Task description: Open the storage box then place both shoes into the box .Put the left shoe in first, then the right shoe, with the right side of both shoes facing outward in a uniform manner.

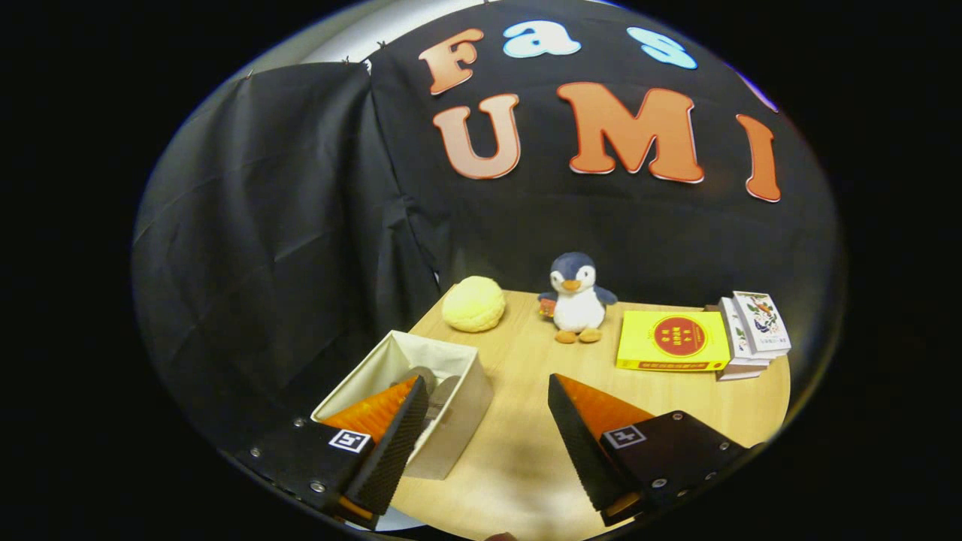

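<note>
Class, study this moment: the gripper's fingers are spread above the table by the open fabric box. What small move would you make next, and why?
Probably draw the gripper back from the storage box and stop. Its fingers are apart with nothing between them, and the box stands open on the table with greyish shapes inside, likely the shoes, though they are partly hidden by one finger. No shoe lies on the table.

Dim booth with light falling from above onto the bench (526,361), brightest near the hand-held gripper (485,391), whose spread fingers hold nothing. Fisheye bending curves the bench's far edge; focus is sharp.
</note>
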